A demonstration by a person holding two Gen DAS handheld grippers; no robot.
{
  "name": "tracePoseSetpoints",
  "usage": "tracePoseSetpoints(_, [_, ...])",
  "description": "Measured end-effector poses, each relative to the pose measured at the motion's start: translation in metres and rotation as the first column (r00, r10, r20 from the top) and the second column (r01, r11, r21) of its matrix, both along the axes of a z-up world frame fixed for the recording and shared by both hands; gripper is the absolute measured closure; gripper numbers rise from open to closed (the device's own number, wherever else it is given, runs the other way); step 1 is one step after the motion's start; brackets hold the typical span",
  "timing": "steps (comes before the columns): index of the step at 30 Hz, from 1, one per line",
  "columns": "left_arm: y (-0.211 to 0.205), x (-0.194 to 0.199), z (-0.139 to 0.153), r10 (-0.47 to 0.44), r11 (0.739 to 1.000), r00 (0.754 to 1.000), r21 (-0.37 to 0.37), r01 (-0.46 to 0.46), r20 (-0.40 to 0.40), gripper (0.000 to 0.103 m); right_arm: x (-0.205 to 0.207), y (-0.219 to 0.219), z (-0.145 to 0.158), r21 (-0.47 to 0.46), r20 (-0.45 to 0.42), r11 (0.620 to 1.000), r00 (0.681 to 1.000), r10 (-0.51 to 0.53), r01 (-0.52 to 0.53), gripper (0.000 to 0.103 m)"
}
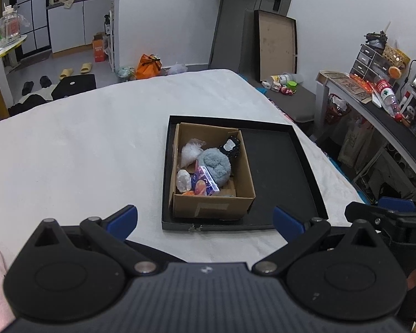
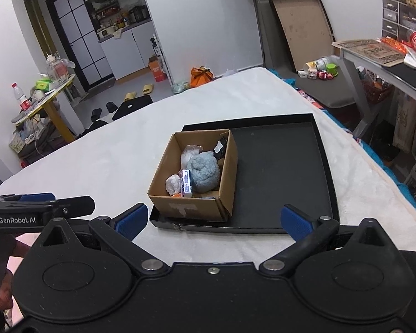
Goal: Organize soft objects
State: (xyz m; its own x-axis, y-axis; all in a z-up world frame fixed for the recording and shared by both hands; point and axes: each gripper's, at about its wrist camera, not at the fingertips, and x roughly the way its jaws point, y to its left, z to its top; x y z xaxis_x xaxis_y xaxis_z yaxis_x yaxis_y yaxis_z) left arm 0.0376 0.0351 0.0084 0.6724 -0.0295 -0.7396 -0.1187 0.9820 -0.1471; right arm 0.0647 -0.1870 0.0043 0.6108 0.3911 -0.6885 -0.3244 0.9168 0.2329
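Note:
A brown cardboard box [image 1: 216, 208] stands in the left half of a flat black tray [image 1: 277, 172] on a white blanket. In the box lie a fluffy grey-blue plush [image 1: 216, 163], a purple carton [image 1: 205, 184], clear plastic bags [image 1: 190, 152] and a black item [image 1: 231, 145]. The same box [image 2: 191, 208], plush [image 2: 205, 170] and tray [image 2: 285, 166] show in the right wrist view. My left gripper [image 1: 205, 220] is open and empty, in front of the tray. My right gripper [image 2: 213, 219] is open and empty, in front of the tray, beside the left one.
The white blanket [image 1: 83, 161] covers the bed. A desk [image 1: 374, 105] with clutter stands at the right. A yellow side table [image 2: 50, 97] with bottles stands at the left. Slippers and bags lie on the floor beyond the bed.

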Motion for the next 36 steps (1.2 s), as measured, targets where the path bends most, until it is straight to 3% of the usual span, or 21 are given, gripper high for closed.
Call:
tracePoseSetpoints(10, [-0.008, -0.021, 0.017, -0.029, 0.999, 0.998, 0.032, 0.027, 0.056, 0.000, -0.020, -0.008, 0.005, -0.004, 0.020, 1.000, 1.000, -0.010, 0.010, 0.000])
tracePoseSetpoints(36, [-0.014, -0.063, 0.027, -0.014, 0.999, 0.994, 0.044, 0.009, 0.112, 0.000, -0.050, -0.001, 0.017, -0.019, 0.086, 1.000, 0.996, -0.001, 0.002, 0.000])
